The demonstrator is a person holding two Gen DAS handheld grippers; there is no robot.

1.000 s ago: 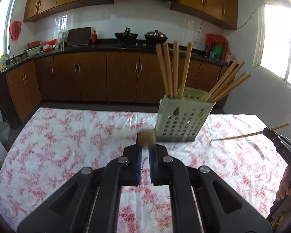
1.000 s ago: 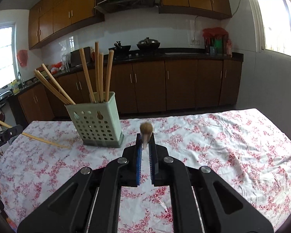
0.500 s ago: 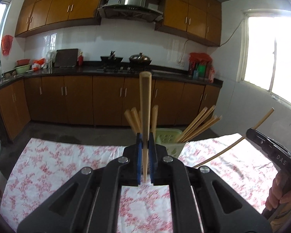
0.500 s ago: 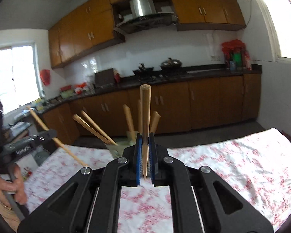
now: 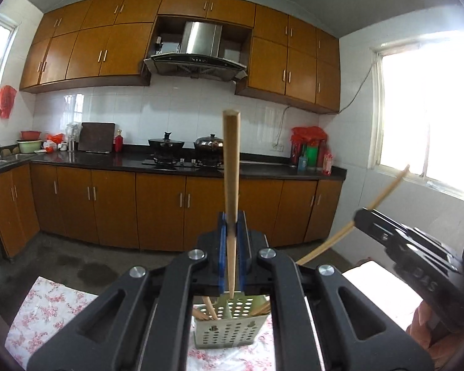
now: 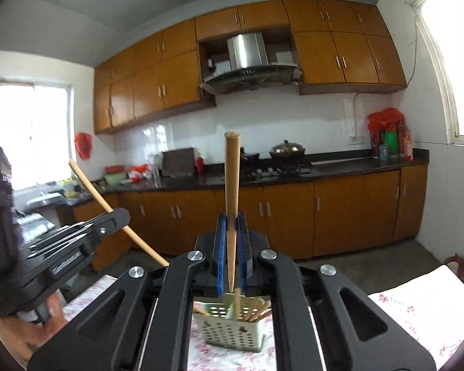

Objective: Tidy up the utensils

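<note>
My left gripper [image 5: 231,222] is shut on a wooden chopstick [image 5: 231,170] that stands upright, thick end up. Below it, between my gripper arms, sits the pale green perforated utensil holder [image 5: 229,330] with several chopsticks in it. My right gripper [image 6: 231,222] is likewise shut on an upright chopstick [image 6: 232,179], high over the same holder [image 6: 232,330]. In the left wrist view the right gripper [image 5: 360,216] shows at the right edge, its chopstick [image 5: 383,193] slanting. In the right wrist view the left gripper [image 6: 120,218] appears at the left with its chopstick [image 6: 92,190].
The holder stands on a table with a white and red floral cloth [image 5: 52,303]. Beyond it are brown kitchen cabinets [image 5: 114,210], a dark counter with pots [image 5: 207,143] and a range hood [image 5: 198,58]. A hand [image 6: 37,324] holds the left gripper's handle.
Both grippers have risen well above the table with their chopsticks, which swung from pointing forward to standing upright. The holder has dropped from mid-frame to the bottom of both views.
</note>
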